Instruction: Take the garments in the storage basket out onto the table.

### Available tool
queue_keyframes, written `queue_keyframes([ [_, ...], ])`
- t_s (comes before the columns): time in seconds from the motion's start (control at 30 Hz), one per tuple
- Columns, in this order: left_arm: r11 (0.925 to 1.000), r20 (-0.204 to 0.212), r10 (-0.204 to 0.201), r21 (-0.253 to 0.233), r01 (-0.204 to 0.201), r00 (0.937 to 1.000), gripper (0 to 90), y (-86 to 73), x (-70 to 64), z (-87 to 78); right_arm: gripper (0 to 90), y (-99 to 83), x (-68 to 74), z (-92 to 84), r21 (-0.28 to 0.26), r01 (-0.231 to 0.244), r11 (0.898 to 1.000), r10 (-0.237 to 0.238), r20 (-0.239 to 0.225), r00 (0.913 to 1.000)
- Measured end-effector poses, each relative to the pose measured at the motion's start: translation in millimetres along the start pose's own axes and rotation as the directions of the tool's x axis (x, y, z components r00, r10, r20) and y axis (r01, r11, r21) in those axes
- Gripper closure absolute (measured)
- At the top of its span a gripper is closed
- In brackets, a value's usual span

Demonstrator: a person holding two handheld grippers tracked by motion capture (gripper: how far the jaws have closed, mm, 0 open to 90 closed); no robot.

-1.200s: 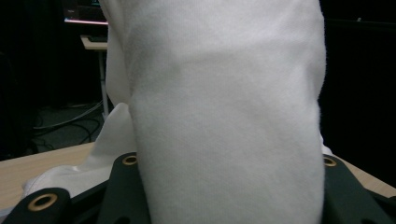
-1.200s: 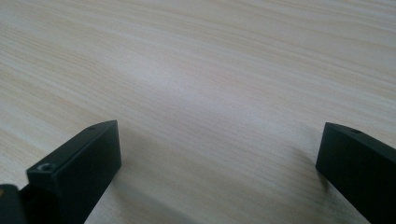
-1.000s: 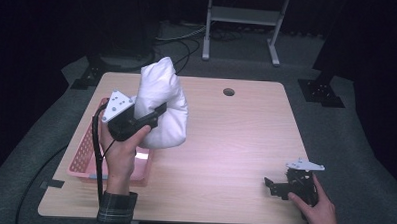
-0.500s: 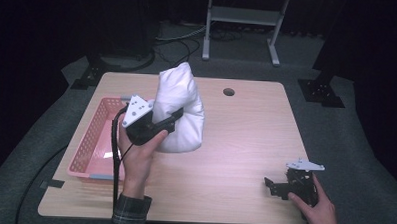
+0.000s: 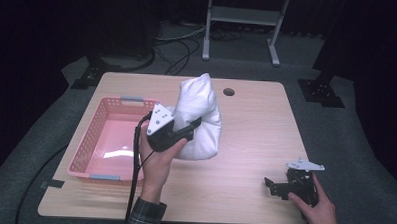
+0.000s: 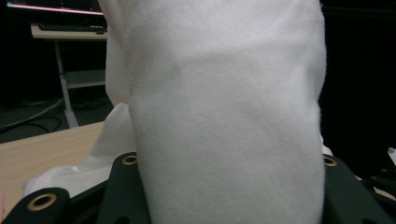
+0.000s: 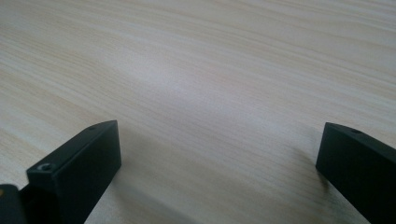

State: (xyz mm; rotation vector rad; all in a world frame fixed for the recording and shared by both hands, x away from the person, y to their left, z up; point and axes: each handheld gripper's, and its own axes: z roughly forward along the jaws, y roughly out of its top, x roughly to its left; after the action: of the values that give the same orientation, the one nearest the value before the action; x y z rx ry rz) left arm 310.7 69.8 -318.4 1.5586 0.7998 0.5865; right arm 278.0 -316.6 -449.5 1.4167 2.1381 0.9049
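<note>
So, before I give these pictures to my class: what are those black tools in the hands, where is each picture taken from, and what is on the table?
A person holds a hand-held two-jaw gripper in each hand. The high view looks down on a wooden table from above. The other two pictures come from cameras riding on the grippers. The left gripper is clamped on a white cloth bundle; in its own view the cloth stands between the jaws. Beside it sits a pink basket. The right gripper rests near the table's front right corner, its jaws open over bare wood.
</note>
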Motion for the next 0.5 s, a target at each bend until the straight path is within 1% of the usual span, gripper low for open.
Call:
queue_keyframes([
  [0.17, 1.0, 0.015, -0.004, 0.008, 0.004, 0.9999, 52.5, -9.1, -6.6, 7.0, 0.0, 0.0, 0.0, 0.0, 0.0, 0.0, 1.0, 0.0, 0.0, 1.0],
  [0.37, 0.9997, 0.026, 0.0, 0.025, 0.0, 0.9997, 52.5, -21.6, -11.2, 14.9, 0.0, 0.0, 0.0, 0.0, 0.0, 0.0, 1.0, 0.0, 0.0, 1.0],
  [0.5, 0.9995, 0.03, -0.009, 0.032, 0.008, 0.9995, 52.5, -31.5, -13.2, 20.8, 0.0, 0.0, -0.1, 0.0, -0.001, 0.001, 1.0, -0.001, 0.0, 1.0],
])
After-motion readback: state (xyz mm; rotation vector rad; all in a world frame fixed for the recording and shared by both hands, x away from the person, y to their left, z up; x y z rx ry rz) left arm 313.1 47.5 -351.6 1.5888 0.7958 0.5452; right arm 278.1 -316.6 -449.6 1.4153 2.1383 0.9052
